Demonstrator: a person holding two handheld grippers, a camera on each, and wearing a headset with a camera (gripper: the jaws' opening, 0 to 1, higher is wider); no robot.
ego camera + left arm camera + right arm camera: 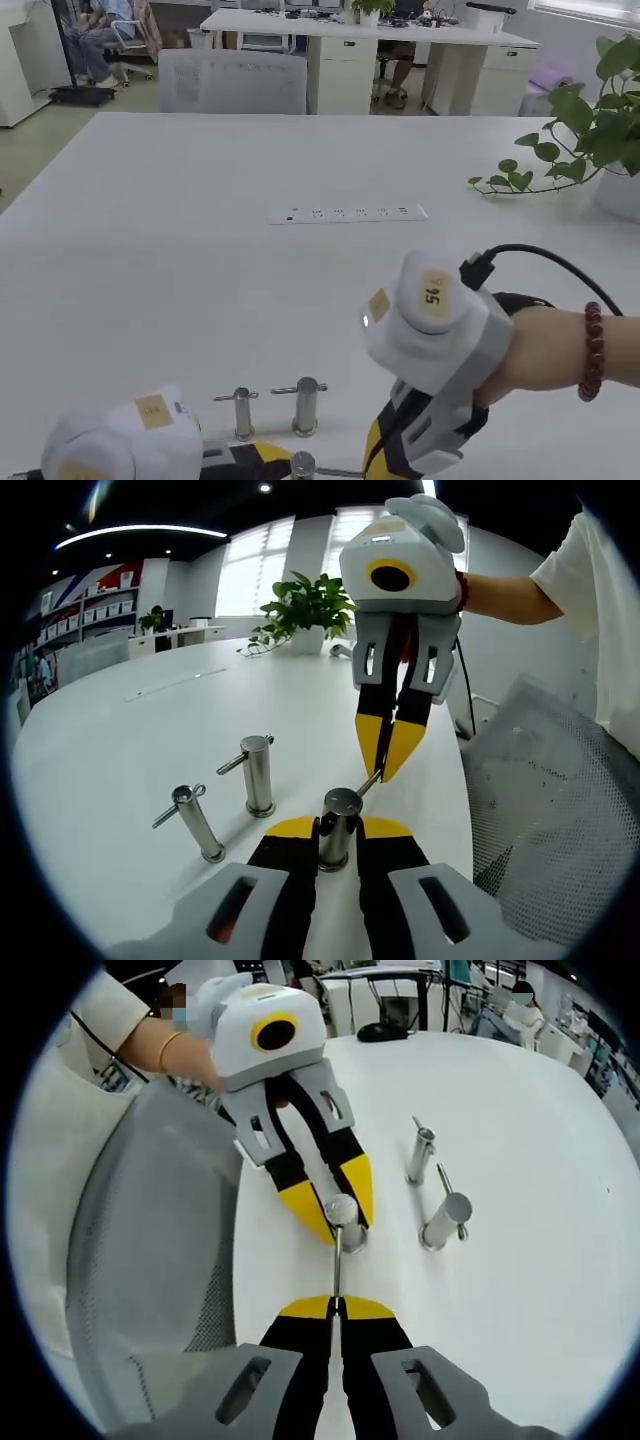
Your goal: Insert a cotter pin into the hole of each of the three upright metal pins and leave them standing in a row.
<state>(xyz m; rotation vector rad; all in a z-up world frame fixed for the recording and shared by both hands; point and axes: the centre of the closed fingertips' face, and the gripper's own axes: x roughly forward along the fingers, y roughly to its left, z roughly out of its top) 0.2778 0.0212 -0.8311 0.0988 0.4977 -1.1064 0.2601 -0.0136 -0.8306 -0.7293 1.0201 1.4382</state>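
Observation:
Three upright metal pins stand on the white table [200, 220]. Two of them [258, 775] [195, 820] each have a cotter pin through the top. My left gripper [338, 830] is shut on the third metal pin [340, 820], which stands nearest the table edge. My right gripper [338, 1305] is shut on a thin cotter pin [338, 1265]. The far tip of that cotter pin meets the held metal pin [345, 1222] just under its cap. In the head view the held pin [302, 465] sits at the bottom edge between the left gripper [275, 462] and the right gripper [375, 455].
A white power strip [348, 213] lies mid-table. A potted plant [590, 130] stands at the far right. A grey mesh chair [150, 1260] sits against the table's near edge. Desks and seated people are in the background.

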